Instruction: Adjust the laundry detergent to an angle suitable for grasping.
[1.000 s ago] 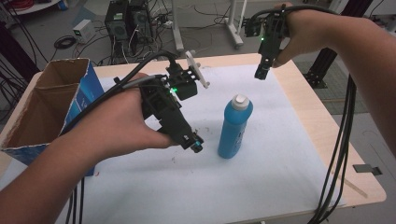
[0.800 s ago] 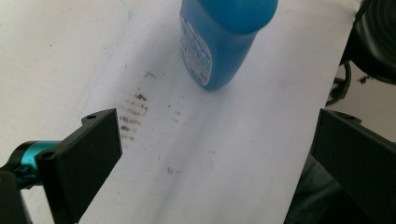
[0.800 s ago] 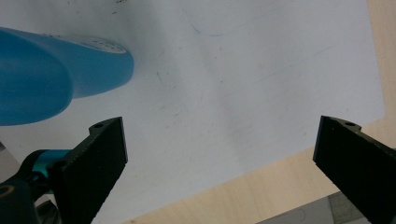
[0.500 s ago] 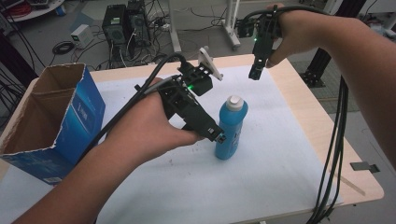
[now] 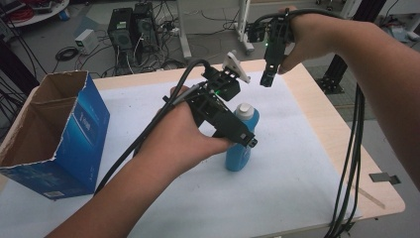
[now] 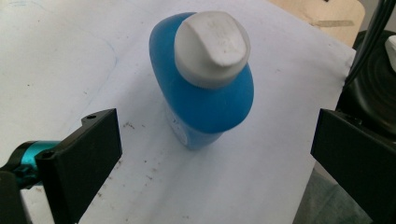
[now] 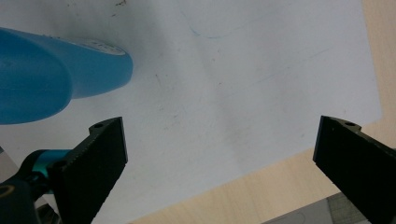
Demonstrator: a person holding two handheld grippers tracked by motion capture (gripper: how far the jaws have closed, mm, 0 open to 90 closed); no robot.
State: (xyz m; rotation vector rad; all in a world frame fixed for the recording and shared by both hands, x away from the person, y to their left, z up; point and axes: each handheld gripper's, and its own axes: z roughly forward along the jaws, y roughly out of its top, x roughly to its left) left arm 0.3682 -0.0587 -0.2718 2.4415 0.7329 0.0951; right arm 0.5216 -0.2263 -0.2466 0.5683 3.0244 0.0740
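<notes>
Blue and top-heavy, the bottle [image 6: 201, 88] stands upright mid-tabletop [image 5: 307, 163] between your wide-open left tongs [image 6: 212, 154], so one jaw touching first may tip it, while your right tongs [image 5: 266, 79] hang wide open above.

High view: fixed overhead, facing forward and down across the table. Both gripper views look steeply down, close. All three share the upright blue plastic bottle with white cap [image 5: 241, 139] [image 6: 205, 79] [image 7: 51, 70].
</notes>
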